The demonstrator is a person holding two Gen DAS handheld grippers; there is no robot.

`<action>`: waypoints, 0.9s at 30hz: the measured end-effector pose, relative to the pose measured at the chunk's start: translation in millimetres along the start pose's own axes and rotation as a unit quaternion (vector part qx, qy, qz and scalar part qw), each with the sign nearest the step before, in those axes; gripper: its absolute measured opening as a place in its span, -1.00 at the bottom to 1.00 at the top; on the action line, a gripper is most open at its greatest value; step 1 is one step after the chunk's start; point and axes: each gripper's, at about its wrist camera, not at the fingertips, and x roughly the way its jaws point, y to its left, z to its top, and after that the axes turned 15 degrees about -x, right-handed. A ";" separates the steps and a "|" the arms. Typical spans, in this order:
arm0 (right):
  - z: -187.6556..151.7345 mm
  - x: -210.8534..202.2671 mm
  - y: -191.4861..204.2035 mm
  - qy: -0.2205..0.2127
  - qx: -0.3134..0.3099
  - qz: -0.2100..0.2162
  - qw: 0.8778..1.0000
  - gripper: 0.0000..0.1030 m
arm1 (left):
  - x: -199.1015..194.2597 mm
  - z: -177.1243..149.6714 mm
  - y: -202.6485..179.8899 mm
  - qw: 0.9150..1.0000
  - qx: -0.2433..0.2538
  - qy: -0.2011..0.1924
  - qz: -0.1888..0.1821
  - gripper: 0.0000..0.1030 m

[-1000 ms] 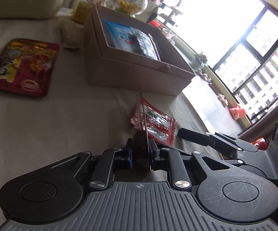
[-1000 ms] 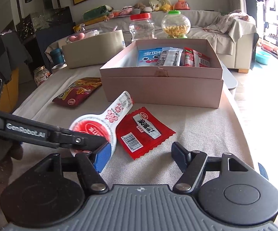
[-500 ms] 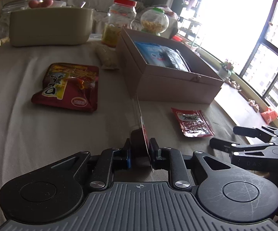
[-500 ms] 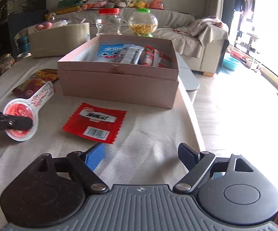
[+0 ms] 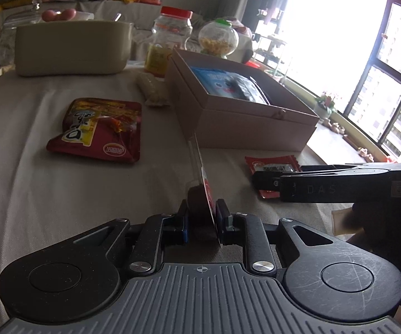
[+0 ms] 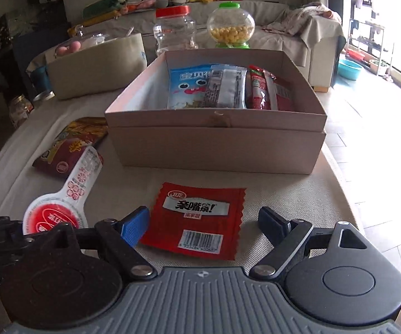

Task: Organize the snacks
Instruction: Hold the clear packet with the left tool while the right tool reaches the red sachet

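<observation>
My right gripper is opening wide, straddling the red sachet flat on the cloth; nothing is pinched yet. To lift it cleanly I should tip down and catch one edge. My left gripper is clamped narrow on the round-headed jelly pack, held edge-on, though its grip looks slightly loose, I think. Beyond, the cardboard box stands open with free room at its left side. The red snack bag lies well left; the table edge runs close on my right.

one box, two jars, two grippers
</observation>
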 end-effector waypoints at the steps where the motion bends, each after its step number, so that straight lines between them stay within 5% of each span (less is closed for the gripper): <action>1: -1.7 -1.2 -0.8 -0.001 -0.003 0.001 1.000 0.68 | 0.0 0.1 -0.1 1.000 0.001 0.000 0.000 -0.55; 7: -19.1 -15.0 -12.8 -0.010 -0.007 0.014 1.000 0.73 | -0.1 2.7 -0.7 1.000 0.002 0.012 0.004 -0.55; 11: -20.1 -13.4 -5.4 0.007 -0.049 0.029 0.998 1.00 | -0.4 3.4 -3.3 1.000 0.003 0.019 0.009 -0.55; 21: -11.4 -14.1 -6.0 0.025 -0.091 0.065 0.993 0.99 | -0.8 8.2 3.3 0.999 -0.019 0.032 -0.001 -0.58; 27: 12.1 -8.4 -18.5 -0.017 -0.069 0.077 0.995 0.94 | -5.1 10.7 0.4 0.999 -0.026 0.036 -0.005 -0.63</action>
